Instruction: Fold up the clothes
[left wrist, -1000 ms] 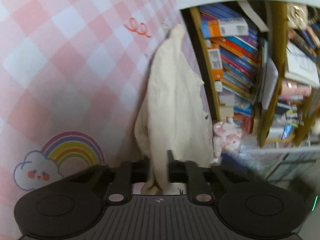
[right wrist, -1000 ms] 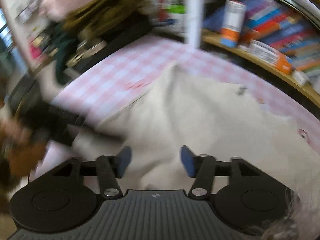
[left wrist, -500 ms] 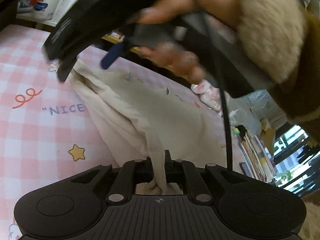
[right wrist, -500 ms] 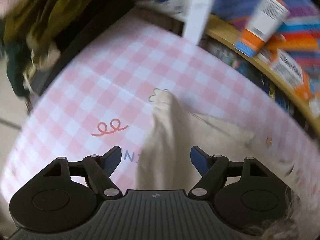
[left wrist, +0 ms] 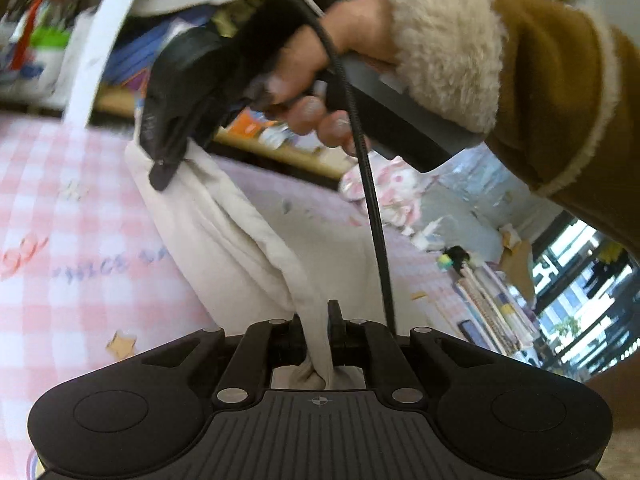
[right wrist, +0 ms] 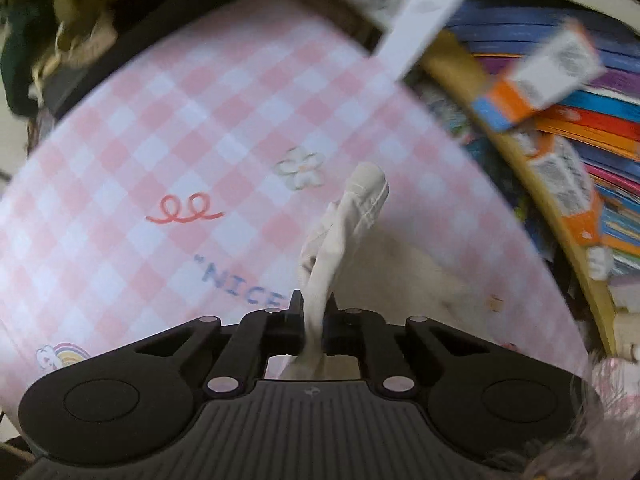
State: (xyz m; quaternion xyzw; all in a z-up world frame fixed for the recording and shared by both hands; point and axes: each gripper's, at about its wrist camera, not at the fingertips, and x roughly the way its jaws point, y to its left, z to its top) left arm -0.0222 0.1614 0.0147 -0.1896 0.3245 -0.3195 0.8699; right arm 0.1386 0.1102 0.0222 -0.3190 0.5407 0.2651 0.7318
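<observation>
Cream-coloured soft cotton garment (left wrist: pixel 224 236), thin and limp, surely light; likely to sag, twist into ropes and slide over itself wherever unsupported, so best taken at hems, corners or seams and kept under mild tension between two holds. Lies partly on the pink-and-white checked tablecloth (right wrist: pixel 168 128) printed with a red squiggle, a white flower and the word "NICE", toward the far edge of the surface beside the cluttered shelf of coloured book spines (right wrist: pixel 600 92); partly lifted off it in two bunched strands. Left gripper (left wrist: pixel 318 322) clenched on one bunched strand, jaws nearly together with only the cloth's thickness between them, a wad of fabric pushed through behind the fingers. Right gripper (right wrist: pixel 314 312) likewise clamped, jaws almost closed around a twisted band of the same cloth, whose stitched end pokes up beyond the fingertips. Seen from the left wrist, held by a hand (left wrist: pixel 308 64) in a brown fleece-cuffed sleeve (left wrist: pixel 552 92), with a black cable (left wrist: pixel 372 208) trailing down. Both grips look narrow and gathered rather than flat, so slippage or an uneven crease seems the main risk; spreading the cloth flat on the surface probably needed first.
</observation>
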